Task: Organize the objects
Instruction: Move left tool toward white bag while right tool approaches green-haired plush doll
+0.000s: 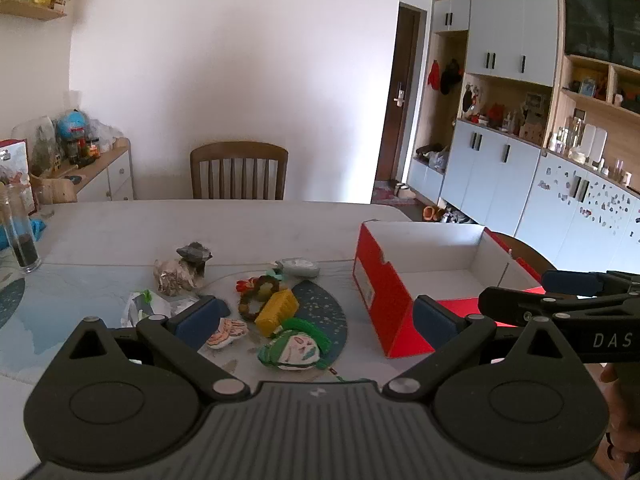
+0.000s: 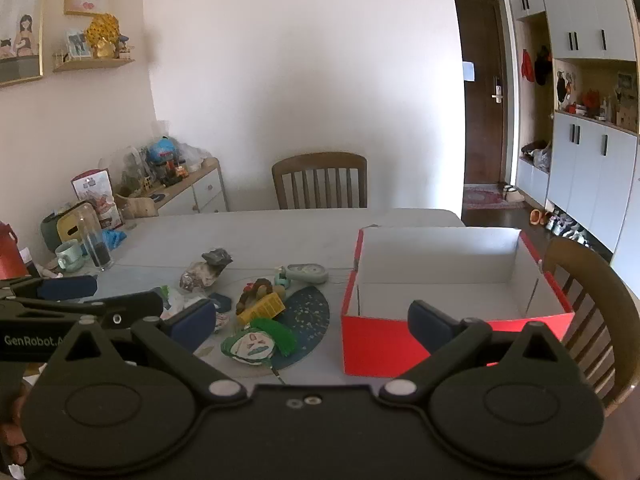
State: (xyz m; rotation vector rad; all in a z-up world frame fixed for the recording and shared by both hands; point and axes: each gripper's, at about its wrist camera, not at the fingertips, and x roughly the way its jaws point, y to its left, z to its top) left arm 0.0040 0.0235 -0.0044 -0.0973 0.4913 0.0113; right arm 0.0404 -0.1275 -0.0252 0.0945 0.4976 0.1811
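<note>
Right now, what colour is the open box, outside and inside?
The box is red outside and white inside, clearest in the right wrist view.

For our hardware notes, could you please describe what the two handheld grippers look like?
Both are matte black plastic. The left gripper and right gripper each have two angular linkage arms with silver pivot pins, round discs at the base, and dark blue finger pads. White lettering marks their sides. No cables show.

We note a pale wall (image 2: 300, 80), wooden chair (image 2: 320, 182) mid-frame, white cabinets (image 1: 512, 32) upper right, dark door (image 2: 480, 92).
</note>
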